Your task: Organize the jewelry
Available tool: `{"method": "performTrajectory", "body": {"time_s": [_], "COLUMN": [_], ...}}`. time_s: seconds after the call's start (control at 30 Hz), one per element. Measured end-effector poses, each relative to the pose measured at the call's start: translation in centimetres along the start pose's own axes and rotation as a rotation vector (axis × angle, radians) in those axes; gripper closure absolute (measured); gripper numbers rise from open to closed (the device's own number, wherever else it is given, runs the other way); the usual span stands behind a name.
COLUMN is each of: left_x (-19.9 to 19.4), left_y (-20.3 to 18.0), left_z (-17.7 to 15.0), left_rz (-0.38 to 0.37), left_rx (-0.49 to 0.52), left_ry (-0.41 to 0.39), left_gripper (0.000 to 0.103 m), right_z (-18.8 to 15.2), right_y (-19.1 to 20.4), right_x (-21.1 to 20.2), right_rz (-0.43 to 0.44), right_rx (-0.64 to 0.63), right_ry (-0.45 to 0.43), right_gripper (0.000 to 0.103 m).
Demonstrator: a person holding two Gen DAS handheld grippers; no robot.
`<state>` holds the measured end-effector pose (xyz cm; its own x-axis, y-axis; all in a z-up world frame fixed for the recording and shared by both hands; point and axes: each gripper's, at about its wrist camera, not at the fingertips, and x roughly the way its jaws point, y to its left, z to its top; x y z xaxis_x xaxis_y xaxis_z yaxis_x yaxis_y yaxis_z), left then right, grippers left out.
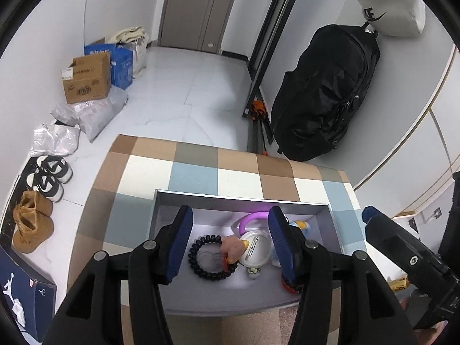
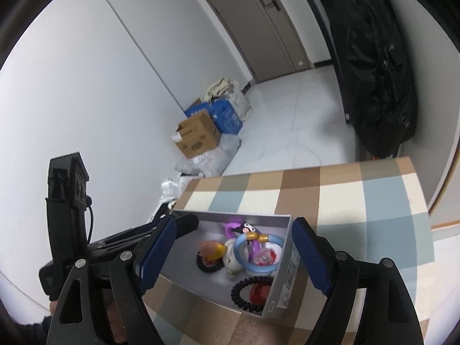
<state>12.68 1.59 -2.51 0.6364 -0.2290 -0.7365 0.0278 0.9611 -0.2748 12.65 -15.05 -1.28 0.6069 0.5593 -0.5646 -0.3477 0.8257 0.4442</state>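
Box (image 1: 323,224) matt grey card; tablecloth (image 1: 195,169) checked cloth; hair ties (image 1: 210,257) glossy plastic.

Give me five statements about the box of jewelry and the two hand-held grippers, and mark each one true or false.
1. The grey box sits on a checked cloth. True.
2. The left hand-held gripper is clamped on the purple ring. False: its jaws stand apart over the box and press on nothing.
3. A light blue ring lies inside the box. True.
4. The right hand-held gripper holds a black coiled hair tie. False: its jaws are open and empty, and the tie lies in the box.
5. The box is closed with a lid. False: it is open on top, its contents in plain view.
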Motion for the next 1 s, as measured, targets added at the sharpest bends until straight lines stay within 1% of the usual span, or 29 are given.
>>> {"method": "performTrajectory", "body": {"time_s": [0.03, 0.07, 0.2, 0.23, 0.3, 0.37, 0.47, 0.53, 0.6, 0.73, 0.8, 0.9, 1.0], "left_x": [-0.3, -0.7, -2.6, -3.1, -4.4, -5.3, -6.5, -7.4, -7.9, -8.8, -9.0, -9.5, -10.1], "left_y": [-0.1, -0.2, -0.5, -0.5, -0.6, -0.7, -0.9, -1.0, -1.0, -0.8, -0.8, -0.6, -0.6], "left_z": [-0.1, -0.3, -0.8, -0.9, -1.4, -1.7, -2.2, -2.6, -2.9, -4.0, -4.6, -5.3, -6.2], "left_rz": [0.004, 0.013, 0.053, 0.068, 0.083, 0.090, 0.091, 0.097, 0.102, 0.124, 0.147, 0.160, 0.173], "left_rx": [0.004, 0.009, 0.021, 0.024, 0.031, 0.037, 0.040, 0.044, 0.042, 0.033, 0.024, 0.007, 0.016], "left_ry": [-0.014, -0.031, -0.106, -0.124, -0.178, -0.207, -0.242, -0.260, -0.273, -0.290, -0.294, -0.300, -0.315], "left_gripper": [0.052, 0.045, 0.032, 0.026, 0.024, 0.020, 0.018, 0.018, 0.018, 0.018, 0.018, 0.017, 0.017], "right_z": [-0.1, -0.2, -1.0, -1.2, -1.6, -2.1, -2.6, -3.1, -3.3, -4.0, -4.7, -5.4, -6.0], "right_y": [0.2, 0.3, 0.8, 1.0, 1.3, 1.8, 2.6, 3.4, 3.9, 4.8, 5.0, 4.8, 4.8], "right_x": [-0.3, -0.6, -2.2, -2.5, -3.4, -4.4, -5.6, -6.6, -7.2, -8.3, -8.9, -9.4, -9.8], "right_rz": [-0.003, -0.006, -0.021, -0.022, -0.023, -0.023, -0.031, -0.031, -0.029, -0.029, -0.034, -0.040, -0.051], "right_rx": [-0.004, -0.008, -0.029, -0.033, -0.045, -0.069, -0.111, -0.141, -0.165, -0.211, -0.207, -0.186, -0.182], "right_ry": [-0.012, -0.020, -0.059, -0.067, -0.094, -0.122, -0.148, -0.171, -0.188, -0.216, -0.225, -0.224, -0.222], "right_gripper": [0.020, 0.019, 0.015, 0.012, 0.008, 0.007, 0.006, 0.002, 0.001, 0.000, 0.000, 0.000, 0.000]}}
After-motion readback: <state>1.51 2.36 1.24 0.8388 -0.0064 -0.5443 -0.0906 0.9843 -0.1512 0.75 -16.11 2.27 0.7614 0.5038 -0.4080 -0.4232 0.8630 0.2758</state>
